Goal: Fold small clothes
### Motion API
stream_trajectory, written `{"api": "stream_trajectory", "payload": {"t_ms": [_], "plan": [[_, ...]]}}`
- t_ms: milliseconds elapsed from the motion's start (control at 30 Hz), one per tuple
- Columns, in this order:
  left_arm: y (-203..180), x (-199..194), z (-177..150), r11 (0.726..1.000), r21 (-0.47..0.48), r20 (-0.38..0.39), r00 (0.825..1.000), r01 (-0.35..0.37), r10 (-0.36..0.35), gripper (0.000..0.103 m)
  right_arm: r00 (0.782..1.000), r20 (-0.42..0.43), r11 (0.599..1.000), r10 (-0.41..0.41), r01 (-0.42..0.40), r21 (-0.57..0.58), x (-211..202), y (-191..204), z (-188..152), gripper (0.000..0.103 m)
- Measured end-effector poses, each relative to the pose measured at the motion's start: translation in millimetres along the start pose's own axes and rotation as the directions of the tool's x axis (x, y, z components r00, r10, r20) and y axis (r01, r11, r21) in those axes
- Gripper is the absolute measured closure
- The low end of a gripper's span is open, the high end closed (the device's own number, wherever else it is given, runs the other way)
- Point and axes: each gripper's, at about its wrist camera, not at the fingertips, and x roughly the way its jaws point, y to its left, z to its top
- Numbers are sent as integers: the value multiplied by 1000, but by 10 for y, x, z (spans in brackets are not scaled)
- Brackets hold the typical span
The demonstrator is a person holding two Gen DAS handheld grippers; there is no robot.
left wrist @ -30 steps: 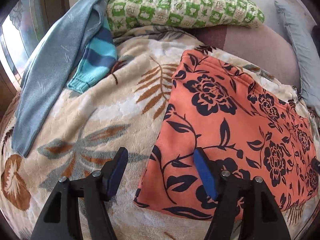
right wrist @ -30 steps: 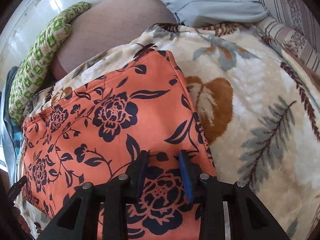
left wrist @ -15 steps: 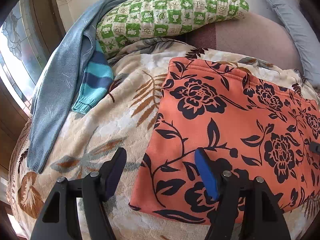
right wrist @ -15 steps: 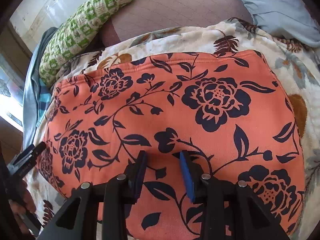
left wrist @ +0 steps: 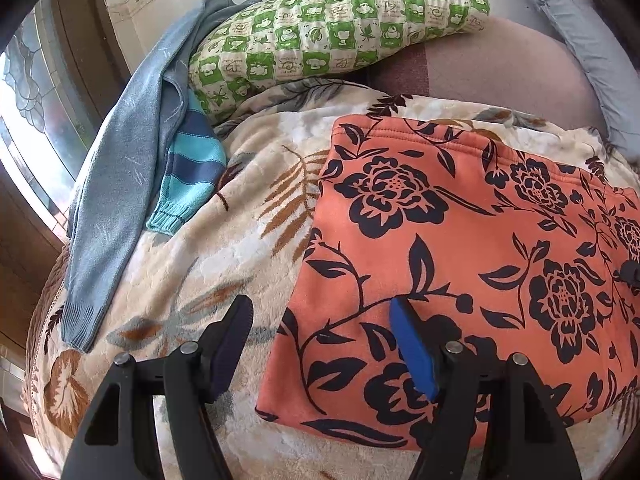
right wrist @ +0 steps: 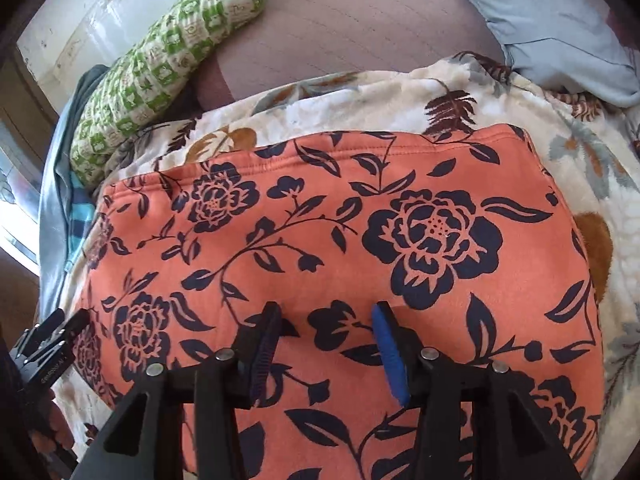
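An orange garment with dark blue flowers lies folded flat on a floral blanket; it fills the right wrist view. My left gripper is open and empty, above the garment's left edge, one finger over the blanket and one over the cloth. My right gripper is open and empty above the garment's middle. The left gripper's tips show at the left edge of the right wrist view.
The cream leaf-print blanket covers the bed. A grey-blue sweater and a teal striped sleeve lie at the left. A green checked pillow and a light blue pillow lie at the back.
Both grippers have pulled back from the garment, showing more of it. The right gripper has shifted left from the garment's right edge to its middle and its jaws have widened.
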Motion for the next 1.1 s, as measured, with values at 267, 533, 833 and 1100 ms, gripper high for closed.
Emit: {"api": "stream_trajectory", "payload": {"t_ms": [267, 533, 833, 1100], "plan": [[-111, -315, -9, 999, 10, 43, 998, 45, -45, 32, 997, 32, 997, 65, -63, -47, -309, 256, -204, 52], [-502, -46, -217, 990, 77, -103, 988, 120, -112, 23, 995, -84, 995, -45, 38, -88, -119, 287, -573, 53], [-378, -220, -201, 994, 18, -100, 990, 103, -101, 19, 998, -38, 993, -56, 52, -103, -293, 281, -602, 53], [-641, -495, -132, 982, 90, -13, 986, 165, -164, 19, 987, 67, 983, -147, 138, 122, -657, -379, -408, 53]]}}
